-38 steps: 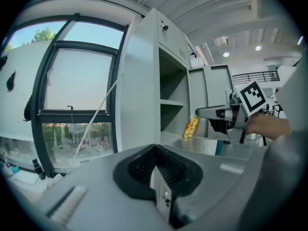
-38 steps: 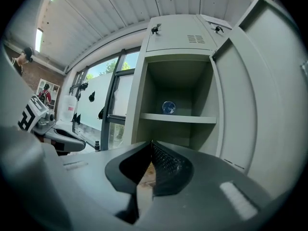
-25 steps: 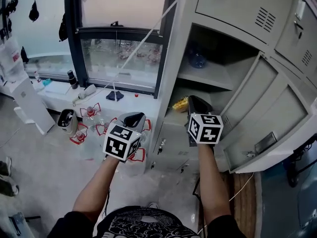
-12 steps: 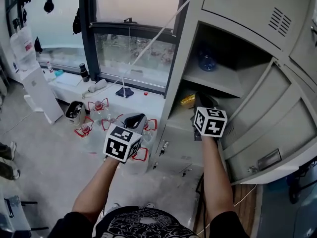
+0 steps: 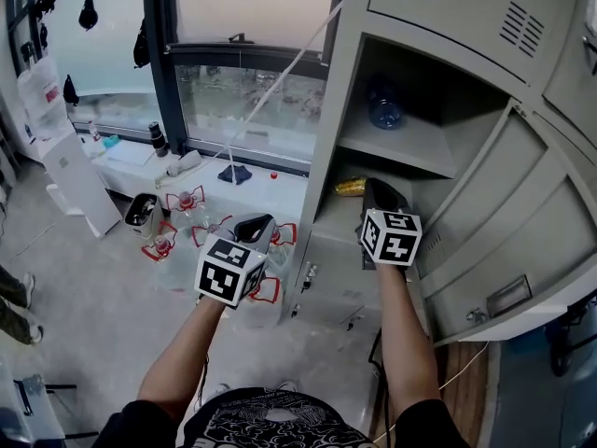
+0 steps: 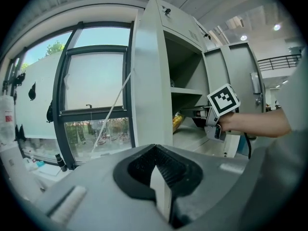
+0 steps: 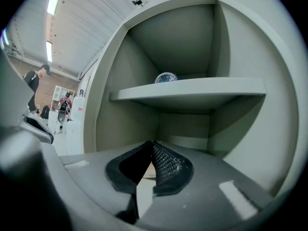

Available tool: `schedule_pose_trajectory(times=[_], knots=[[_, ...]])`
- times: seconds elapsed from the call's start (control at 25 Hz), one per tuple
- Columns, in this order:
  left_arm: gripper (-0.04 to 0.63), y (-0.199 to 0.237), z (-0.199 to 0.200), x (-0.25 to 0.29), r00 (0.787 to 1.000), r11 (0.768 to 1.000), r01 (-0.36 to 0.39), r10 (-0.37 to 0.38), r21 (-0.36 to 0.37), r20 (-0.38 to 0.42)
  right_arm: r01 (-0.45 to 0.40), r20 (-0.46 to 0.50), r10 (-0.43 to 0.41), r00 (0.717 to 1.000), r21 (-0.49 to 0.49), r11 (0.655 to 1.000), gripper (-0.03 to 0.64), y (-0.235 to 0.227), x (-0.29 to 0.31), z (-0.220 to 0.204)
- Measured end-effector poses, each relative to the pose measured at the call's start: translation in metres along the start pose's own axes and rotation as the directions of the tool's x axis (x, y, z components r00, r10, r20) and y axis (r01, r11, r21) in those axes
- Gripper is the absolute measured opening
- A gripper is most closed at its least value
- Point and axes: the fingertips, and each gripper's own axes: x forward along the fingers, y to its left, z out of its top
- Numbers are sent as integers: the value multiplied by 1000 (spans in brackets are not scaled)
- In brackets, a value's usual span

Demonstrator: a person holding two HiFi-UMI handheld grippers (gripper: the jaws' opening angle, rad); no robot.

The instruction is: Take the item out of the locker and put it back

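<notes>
The grey locker [image 5: 328, 110] stands open with two compartments showing. A yellow packet [image 5: 351, 187] lies at the left of the lower one, also seen as the yellow packet [image 6: 177, 121]. My right gripper [image 5: 375, 190] reaches into that lower compartment just right of the packet, jaws shut with nothing held; in its own view the right gripper [image 7: 151, 144] faces the back wall. A blue-tinted bottle [image 5: 384, 110] stands on the upper shelf [image 7: 192, 88]. My left gripper [image 5: 261, 222] hangs outside, left of the locker, shut and empty [image 6: 156, 150].
The locker's open door [image 5: 508, 222] swings out to the right of my right arm. A window and sill [image 5: 233, 171] lie to the left, with a small bin [image 5: 140, 213] and red-trimmed clutter [image 5: 182, 202] on the floor. People stand far off [image 7: 33, 78].
My right gripper has pushed a little further into the lower compartment and sunk slightly. The left gripper has stayed about where it was.
</notes>
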Motion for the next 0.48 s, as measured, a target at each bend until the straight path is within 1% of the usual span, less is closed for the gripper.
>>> schedule_pose_trajectory(times=[0.16, 0.48], knots=[[0, -7, -2, 2, 1000, 1000, 29, -29, 2, -8, 14, -32, -14, 999, 4, 1000, 25, 2, -9, -18], [0, -11, -4, 0, 998, 998, 60, -60, 8, -1, 37, -112, -34, 993, 30, 999, 25, 12, -20, -58]])
